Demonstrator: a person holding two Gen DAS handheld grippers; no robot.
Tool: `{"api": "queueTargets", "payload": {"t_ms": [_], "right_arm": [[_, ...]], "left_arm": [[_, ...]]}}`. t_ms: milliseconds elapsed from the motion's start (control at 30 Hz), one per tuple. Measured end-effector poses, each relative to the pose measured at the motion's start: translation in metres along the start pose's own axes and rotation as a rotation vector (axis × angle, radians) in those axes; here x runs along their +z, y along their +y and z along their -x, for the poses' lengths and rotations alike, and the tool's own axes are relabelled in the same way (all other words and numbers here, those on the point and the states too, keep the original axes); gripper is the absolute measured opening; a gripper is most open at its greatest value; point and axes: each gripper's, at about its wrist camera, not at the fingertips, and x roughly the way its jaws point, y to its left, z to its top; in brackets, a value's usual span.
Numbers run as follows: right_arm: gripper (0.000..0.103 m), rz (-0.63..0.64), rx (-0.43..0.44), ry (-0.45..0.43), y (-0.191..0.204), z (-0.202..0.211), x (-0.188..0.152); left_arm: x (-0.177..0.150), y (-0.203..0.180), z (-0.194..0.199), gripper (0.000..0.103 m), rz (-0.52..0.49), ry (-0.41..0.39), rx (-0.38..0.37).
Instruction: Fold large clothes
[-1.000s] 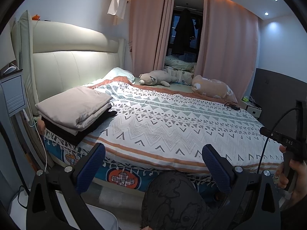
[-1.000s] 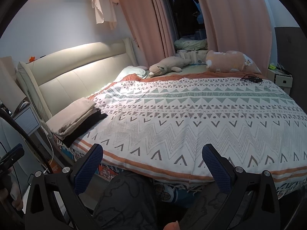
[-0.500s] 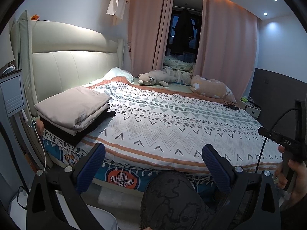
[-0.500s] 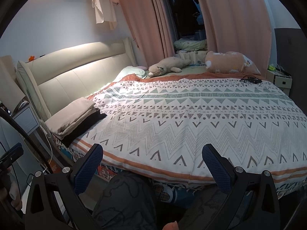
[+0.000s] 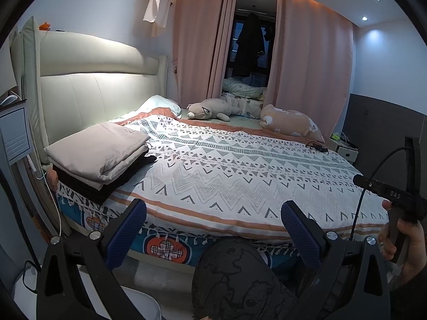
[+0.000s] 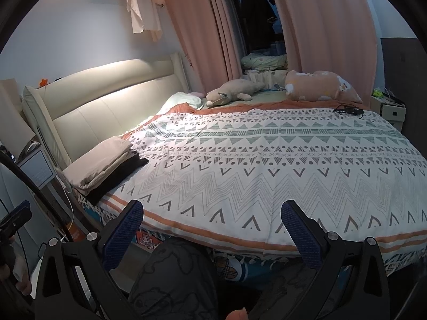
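While both grippers hang short of the bed's near edge, neither touches cloth: the left gripper [image 5: 213, 229] has its blue-padded fingers [image 5: 126, 230] spread wide apart with nothing between them, and the right gripper [image 6: 213, 229] shows its fingers [image 6: 300, 230] just as wide apart and empty

A folded stack [image 5: 98, 157] lies on the bed [image 5: 240, 176] at 9 o'clock in the left view, near the headboard [image 5: 88, 80]; its top layers are beige and a black garment [image 5: 88, 189] sits under them, jutting out toward the bed's middle. From the right wrist the same stack [image 6: 104, 165] sits at about 9 o'clock, at the corner of the patterned cover [image 6: 267, 170]

Two plush toys rest at the far side near 12 o'clock: a grey one [image 5: 210, 109] and a pink one [image 5: 288, 122], well apart from the stack. A black cable [image 5: 317, 146] lies on the cover at about 2 o'clock. Pink curtains [image 5: 307, 61] hang behind, and a dark coat [image 5: 248, 50] hangs in the gap between them

At 6 o'clock a dark printed fabric over the person's leg [image 5: 234, 280] fills the space between the left fingers. At 3 to 4 o'clock in the left view a hand [image 5: 408, 245] grips the other gripper's handle
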Motion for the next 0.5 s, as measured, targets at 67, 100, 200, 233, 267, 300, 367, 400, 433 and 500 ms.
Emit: {"api": "queueTargets", "payload": {"t_ms": [67,100,200,233,267,300,367,400,433,500], "right_arm": [[0.103,0.0,0.001,0.0,-0.001,0.0,0.0],[0.103,0.001,0.0,0.001,-0.001,0.0,-0.001],[0.103,0.003,-0.002,0.006,-0.002,-0.001,-0.001],[0.103,0.002,-0.001,0.008,-0.003,-0.002,-0.001],[0.103,0.002,0.001,0.008,-0.003,-0.001,-0.001],[0.103,0.002,0.001,0.007,-0.003,-0.001,-0.001],[0.103,0.005,-0.001,0.005,-0.002,0.001,-0.001],[0.103,0.005,-0.001,0.003,-0.001,0.001,-0.001],[0.103,0.004,-0.001,0.002,-0.001,0.002,-0.001],[0.103,0.004,-0.004,0.0,-0.002,0.002,-0.001]], "left_arm": [[0.0,-0.002,0.003,0.103,-0.005,-0.008,0.013],[0.0,-0.003,0.004,0.103,-0.007,-0.013,0.016],[0.0,-0.006,0.008,0.103,-0.012,-0.023,0.017],[0.0,-0.008,0.01,0.103,-0.015,-0.026,0.015],[0.0,-0.009,0.011,0.103,-0.018,-0.029,0.015],[0.001,-0.011,0.011,0.103,-0.022,-0.03,0.015],[0.0,-0.013,0.012,0.103,-0.029,-0.032,0.016],[0.0,-0.015,0.012,0.103,-0.032,-0.031,0.017],[-0.001,-0.016,0.012,0.103,-0.035,-0.031,0.018],[-0.001,-0.017,0.011,0.103,-0.037,-0.032,0.022]]}}
